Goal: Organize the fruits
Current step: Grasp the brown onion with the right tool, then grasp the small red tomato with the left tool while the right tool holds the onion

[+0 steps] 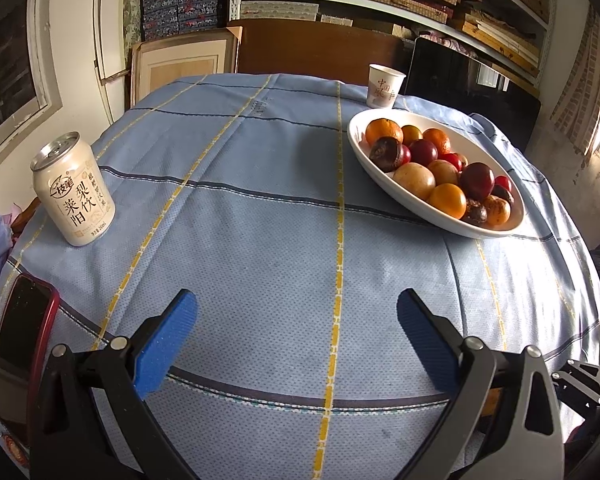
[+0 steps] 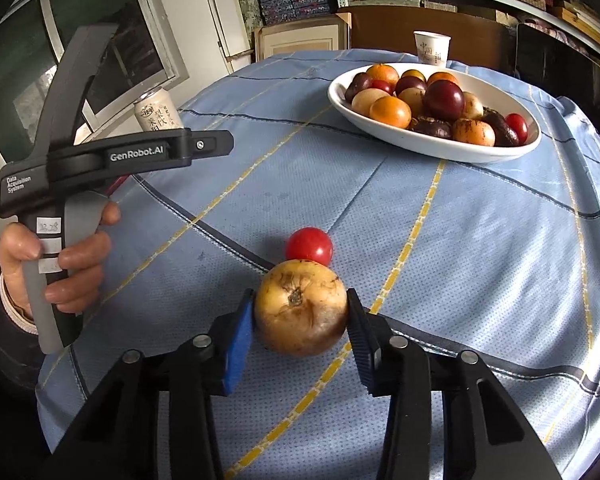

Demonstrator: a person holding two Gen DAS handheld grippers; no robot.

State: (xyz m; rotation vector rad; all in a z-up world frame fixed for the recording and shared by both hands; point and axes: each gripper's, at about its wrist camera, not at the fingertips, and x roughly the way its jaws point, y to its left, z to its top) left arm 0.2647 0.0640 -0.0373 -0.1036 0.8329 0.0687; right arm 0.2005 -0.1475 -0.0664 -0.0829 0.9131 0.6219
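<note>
Blue tablecloth (image 2: 460, 240), red tomato (image 2: 309, 245) half-hidden behind yellow fruit (image 2: 301, 312) in right gripper (image 2: 301, 322); left gripper (image 1: 296, 330) wide, empty.

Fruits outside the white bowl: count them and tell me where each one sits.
2. A yellow-brown round fruit sits between the pads of the right hand-held gripper, on the blue tablecloth. A small red fruit lies just behind it, touching or nearly so. None seem hidden.

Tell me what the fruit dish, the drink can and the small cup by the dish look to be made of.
Fruit dish: probably glazed ceramic, though it could be melamine; smooth, glossy white with a thick rim. Drink can: metal, likely aluminium; bare silvery top with a pull tab, cream printed wall. Small cup: looks like paper; thin matt white wall, rolled lip, printed characters.
</note>
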